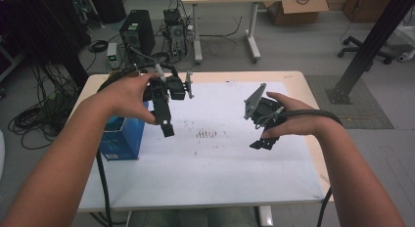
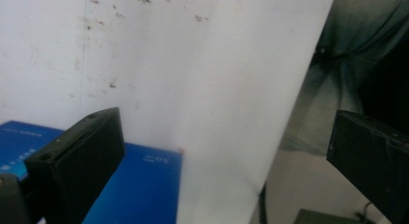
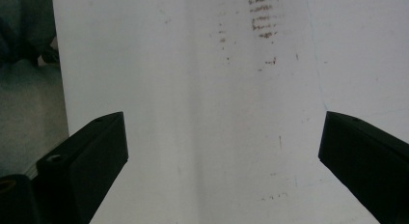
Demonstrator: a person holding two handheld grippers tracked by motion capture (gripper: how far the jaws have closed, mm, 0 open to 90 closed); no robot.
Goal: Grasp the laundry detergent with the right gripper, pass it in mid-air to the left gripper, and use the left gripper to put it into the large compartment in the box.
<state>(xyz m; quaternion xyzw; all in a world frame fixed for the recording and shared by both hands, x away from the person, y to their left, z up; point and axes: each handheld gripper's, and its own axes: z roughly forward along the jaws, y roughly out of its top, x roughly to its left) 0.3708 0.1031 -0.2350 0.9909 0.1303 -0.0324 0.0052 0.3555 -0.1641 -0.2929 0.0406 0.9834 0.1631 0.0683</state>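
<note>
Two hands hold black grippers above a white sheet (image 1: 205,153) that covers the table. My left gripper (image 1: 166,124) hangs over the sheet's left part, just right of a blue box (image 1: 121,138). Its jaws stand wide apart in the left gripper view (image 2: 226,151), with nothing between them, and the blue box (image 2: 140,185) lies below them. My right gripper (image 1: 262,143) hovers over the sheet's right part. Its jaws are spread wide too (image 3: 222,161), with bare white sheet (image 3: 202,89) between them.
Small brown marks (image 1: 206,134) dot the middle of the sheet. The table's wooden rim (image 1: 298,80) shows at the back right. Beyond the table are a computer tower (image 1: 137,34), loose cables (image 1: 34,119), a second desk (image 1: 225,21), a cardboard box (image 1: 296,9) and a black post (image 1: 367,46).
</note>
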